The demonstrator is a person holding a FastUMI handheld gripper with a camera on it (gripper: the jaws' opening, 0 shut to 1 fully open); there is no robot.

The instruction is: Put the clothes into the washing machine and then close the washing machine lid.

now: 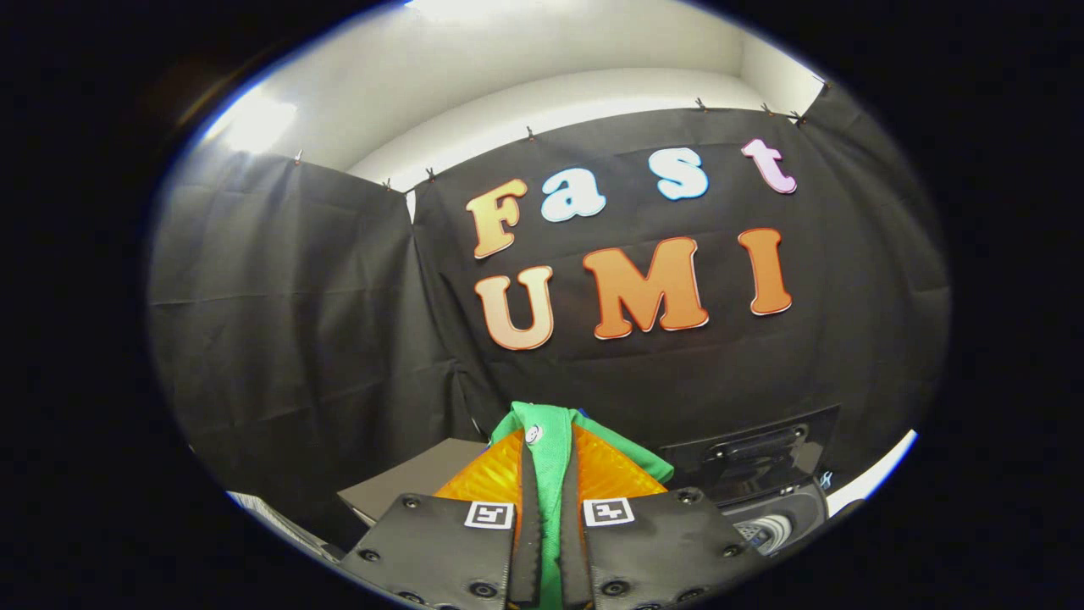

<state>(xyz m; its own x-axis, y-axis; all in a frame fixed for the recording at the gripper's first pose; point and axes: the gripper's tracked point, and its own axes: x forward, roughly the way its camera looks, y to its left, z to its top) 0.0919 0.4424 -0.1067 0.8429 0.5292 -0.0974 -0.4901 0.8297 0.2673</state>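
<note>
the gripper [549, 474] is clamped on a green garment [550, 440], both fingers [495, 483] pressing in on the cloth so that a narrow strip of it runs down the gap between them. the garment bunches up past the fingertips, with a small round button or badge on its near fold; i can't tell which. more of it spills out to the right of the fingers.

the gripper is held up off the surfaces, and the black cloth wall [279, 322] stands well beyond it, with open room ahead and to both sides. low on the right, just beyond the right finger, sits the dark washing machine [762, 474]; its raised lid or back panel stands against the cloth and the rounded rim below it is cut off, so the opening itself is hard to make out. low on the left, a grey-brown box [406, 483] has its corner toward the fingers, partly hidden behind them. a pale wall and ceiling [508, 93] show above the cloth's top edge.
</note>
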